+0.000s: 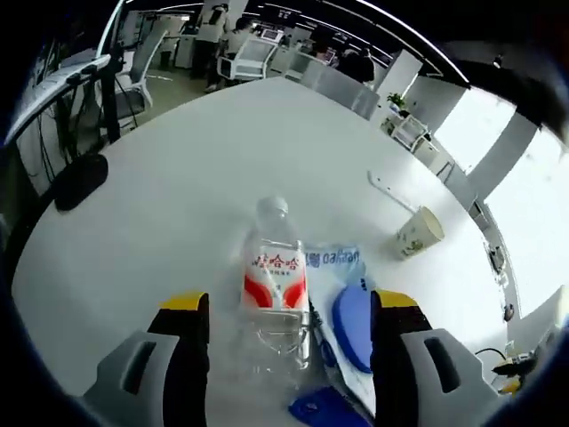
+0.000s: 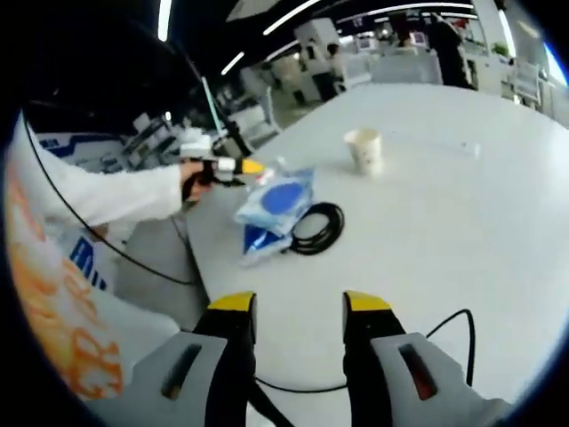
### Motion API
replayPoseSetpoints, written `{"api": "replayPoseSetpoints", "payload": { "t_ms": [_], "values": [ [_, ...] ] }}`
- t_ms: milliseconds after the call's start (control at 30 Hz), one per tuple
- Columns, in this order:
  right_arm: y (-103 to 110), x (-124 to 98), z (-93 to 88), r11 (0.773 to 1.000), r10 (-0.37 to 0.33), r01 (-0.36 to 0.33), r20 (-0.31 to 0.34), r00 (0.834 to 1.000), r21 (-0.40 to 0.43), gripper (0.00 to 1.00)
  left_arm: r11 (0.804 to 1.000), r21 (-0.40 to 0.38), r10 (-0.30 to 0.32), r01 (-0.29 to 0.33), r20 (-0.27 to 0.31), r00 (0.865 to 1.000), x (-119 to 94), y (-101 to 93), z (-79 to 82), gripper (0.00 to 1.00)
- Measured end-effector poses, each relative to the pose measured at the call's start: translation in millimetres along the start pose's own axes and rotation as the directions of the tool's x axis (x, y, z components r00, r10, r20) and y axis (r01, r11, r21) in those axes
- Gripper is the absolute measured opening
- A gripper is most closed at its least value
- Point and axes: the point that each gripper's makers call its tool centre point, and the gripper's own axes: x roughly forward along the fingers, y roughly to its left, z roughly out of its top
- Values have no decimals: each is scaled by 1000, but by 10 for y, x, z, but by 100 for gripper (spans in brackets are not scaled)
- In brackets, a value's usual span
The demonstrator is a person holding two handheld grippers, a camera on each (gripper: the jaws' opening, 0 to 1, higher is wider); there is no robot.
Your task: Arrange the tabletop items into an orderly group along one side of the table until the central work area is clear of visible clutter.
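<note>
A clear water bottle (image 1: 275, 276) with a red and white label sits between the jaws of my left gripper (image 1: 289, 307), cap pointing away. The jaws stand wide apart on either side and do not press it; the gripper is open. A blue and white soft pack (image 1: 342, 285) lies right beside the bottle. Farther right stands a paper cup (image 1: 418, 233). My right gripper (image 2: 300, 307) is open over bare white table (image 2: 444, 231) with nothing between its jaws. Ahead of it lie the pack (image 2: 277, 203), a coiled black cable (image 2: 316, 228) and the cup (image 2: 364, 149).
A person's white sleeve (image 2: 107, 196) holds the left gripper (image 2: 222, 167) at the table's edge. A thin white strip (image 1: 391, 191) lies past the cup. A loose black cable (image 2: 449, 334) runs by my right jaw. A black object (image 1: 80, 180) sits at the far-left edge. Chairs and people stand beyond.
</note>
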Motion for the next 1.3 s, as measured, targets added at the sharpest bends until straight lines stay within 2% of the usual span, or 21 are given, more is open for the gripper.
{"api": "replayPoseSetpoints", "payload": {
  "t_ms": [33, 100, 167, 300, 400, 500, 567, 600, 767, 833, 867, 900, 1000, 1067, 1133, 1167, 1200, 1233, 1267, 1300],
  "values": [
    [-7, -15, -24, 1000, -2, 2, -2, 1000, 5, 36, 999, -46, 8, -9, -19, 1000, 33, 26, -33, 74],
    [-18, -47, -55, 1000, -6, 6, -4, 1000, 12, 36, 999, -37, 12, -12, 4, 1000, 76, 59, 10, 73],
    [-32, -76, -66, 1000, -12, 12, -1, 1000, 18, 36, 999, -32, 20, -20, 4, 1000, 89, 62, 7, 73],
    [-61, -99, -82, 999, -20, 20, 1, 1000, 29, 36, 999, 0, 40, -41, -35, 999, 163, 80, -66, 71],
    [-68, -106, -72, 999, -21, 21, -3, 1000, 25, 36, 998, -6, 60, -60, -41, 997, 212, 105, -85, 69],
    [-69, -118, -34, 999, -23, 23, 7, 1000, 23, 36, 997, -49, 61, -63, -26, 998, 268, 101, -71, 69],
    [-61, -114, -28, 999, -20, 20, 9, 1000, 27, 36, 997, -22, 78, -78, -9, 997, 281, 103, -23, 64],
    [-58, -109, -33, 1000, -18, 17, 6, 1000, 26, 36, 995, -10, 104, -104, -19, 994, 270, 130, -32, 62],
    [-40, -91, -51, 1000, -10, 10, -7, 1000, 19, 35, 987, 5, 163, -163, 1, 987, 265, 220, -12, 46],
    [-38, -81, -44, 1000, -8, 8, -10, 1000, 19, 35, 988, 3, 152, -152, 29, 988, 295, 192, 14, 45],
    [-37, -77, -39, 1000, -8, 8, -11, 1000, 19, 35, 989, 29, 146, -148, 46, 988, 308, 188, 36, 45],
    [-35, -74, -33, 1000, -7, 7, -12, 1000, 18, 35, 989, 33, 144, -145, 41, 989, 308, 173, 20, 45],
    [-24, -59, -5, 1000, -3, 3, -12, 1000, 13, 35, 986, 46, 161, -163, 50, 986, 323, 165, 33, 45],
    [-14, -48, 13, 1000, -2, 2, -13, 1000, 9, 35, 982, 46, 182, -185, 77, 980, 361, 171, 76, 45],
    [0, -38, 23, 1000, 2, -2, -16, 1000, 5, 34, 974, 95, 193, -205, 116, 974, 419, 168, 134, 47],
    [10, -37, 29, 1000, 3, -3, -17, 1000, 2, 34, 967, 149, 186, -205, 130, 974, 450, 151, 145, 47],
    [19, -36, 32, 1000, 4, -4, -17, 1000, 0, 34, 929, 274, 224, -249, 120, 967, 457, 186, 120, 48],
    [26, -36, 35, 1000, 5, -5, -18, 1000, -1, 34, 902, 340, 237, -267, 126, 963, 470, 188, 116, 50],
    [32, -37, 35, 1000, 5, -5, -18, 1000, -1, 34, 896, 346, 260, -279, 102, 960, 473, 168, 40, 51],
    [37, -39, 33, 1000, 5, -5, -19, 1000, -2, 34, 902, 326, 256, -283, 124, 959, 493, 141, 56, 52]
  ]
}}
